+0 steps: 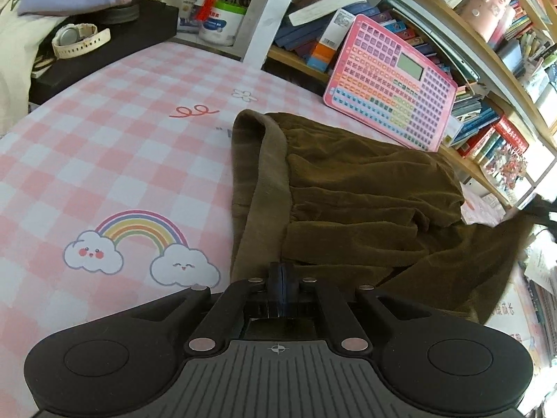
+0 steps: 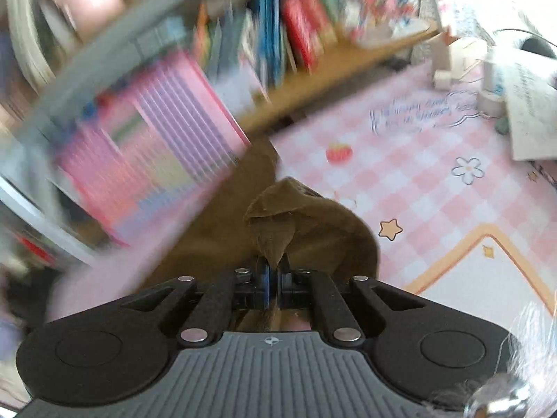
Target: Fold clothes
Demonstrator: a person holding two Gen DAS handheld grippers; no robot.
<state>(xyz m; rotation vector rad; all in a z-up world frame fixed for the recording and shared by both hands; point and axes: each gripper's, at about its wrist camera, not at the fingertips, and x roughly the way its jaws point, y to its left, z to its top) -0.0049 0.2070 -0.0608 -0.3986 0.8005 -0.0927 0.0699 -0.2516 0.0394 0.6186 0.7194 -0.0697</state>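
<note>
A brown corduroy garment (image 1: 355,195) lies crumpled on the pink checked table cover (image 1: 115,160), its lighter lining folded out along the left edge. My left gripper (image 1: 282,271) is shut at the garment's near edge; whether it pinches cloth is hidden. A stretch of the garment rises to the right, pulled up toward my right gripper (image 1: 543,209). In the blurred right wrist view, my right gripper (image 2: 273,271) is shut on a corner of the brown garment (image 2: 275,230) and holds it above the table.
A pink keyboard toy (image 1: 393,83) leans on a bookshelf (image 1: 487,132) behind the garment. A black box with a white watch (image 1: 78,40) stands at the back left. Papers and small white items (image 2: 494,83) lie at the table's far right.
</note>
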